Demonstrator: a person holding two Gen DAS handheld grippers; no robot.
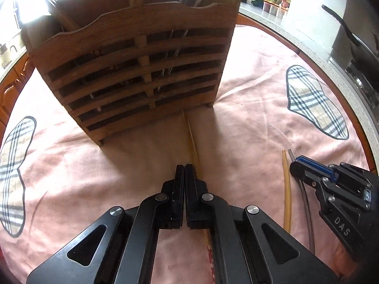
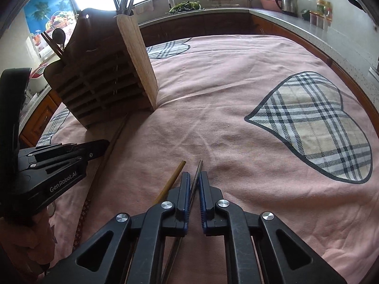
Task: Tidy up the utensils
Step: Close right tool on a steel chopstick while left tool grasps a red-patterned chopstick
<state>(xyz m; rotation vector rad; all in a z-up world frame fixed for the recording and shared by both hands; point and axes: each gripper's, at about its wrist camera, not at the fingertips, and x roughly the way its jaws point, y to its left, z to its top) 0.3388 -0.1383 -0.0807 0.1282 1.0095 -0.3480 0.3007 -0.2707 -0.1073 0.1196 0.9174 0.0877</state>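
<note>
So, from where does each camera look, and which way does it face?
Left wrist: sits on the left gripper, faces down at the wooden utensil holder; own shut fingers show.
Right wrist: sits on the right gripper, faces across the pink cloth towards the kitchen counter; own fingers pinch a metal chopstick.
Shared: holder, cloth, each other's gripper.

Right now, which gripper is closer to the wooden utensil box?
Left. The left gripper sits just in front of the wooden utensil box. The right gripper is farther back and off to its side.
</note>
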